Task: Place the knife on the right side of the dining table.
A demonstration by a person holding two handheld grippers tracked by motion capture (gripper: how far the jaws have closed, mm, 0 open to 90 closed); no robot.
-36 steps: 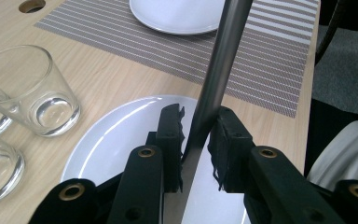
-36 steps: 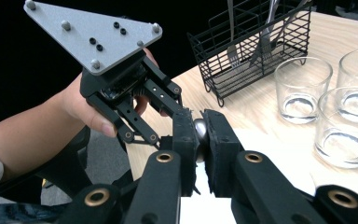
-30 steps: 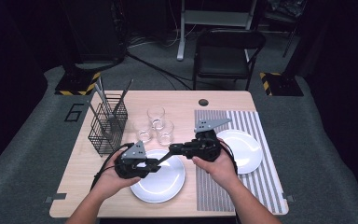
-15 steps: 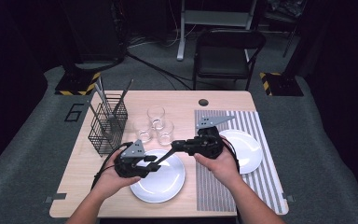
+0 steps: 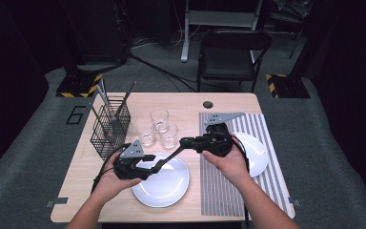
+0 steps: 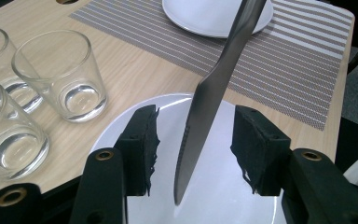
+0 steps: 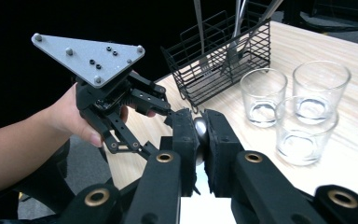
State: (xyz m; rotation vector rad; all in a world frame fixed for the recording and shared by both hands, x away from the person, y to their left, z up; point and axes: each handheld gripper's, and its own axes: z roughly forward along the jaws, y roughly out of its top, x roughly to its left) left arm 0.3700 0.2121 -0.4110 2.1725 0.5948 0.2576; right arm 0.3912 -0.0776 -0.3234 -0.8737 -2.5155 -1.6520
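Note:
A silver table knife (image 5: pixel 170 155) spans the gap between my two grippers above a white plate (image 5: pixel 171 188). My right gripper (image 5: pixel 187 142) is shut on the knife's handle end (image 7: pixel 199 132). The blade (image 6: pixel 205 107) slants down between the jaws of my left gripper (image 6: pixel 193 144), which stands open with a gap on both sides of the blade. The tip hangs just over the plate (image 6: pixel 223 198). In the right gripper view the left gripper (image 7: pixel 165 109) is held in a hand a short way ahead.
Three empty glasses (image 5: pixel 159 128) stand behind the plate. A black wire basket (image 5: pixel 108 125) with cutlery is at the left. A striped placemat (image 5: pixel 219 186) on the right carries a second white plate (image 5: pixel 257 150). A chair (image 5: pixel 228 52) stands beyond the table.
The two grippers have drawn slightly apart, so a little more of the knife shows between them. Both hands stay over the near plate.

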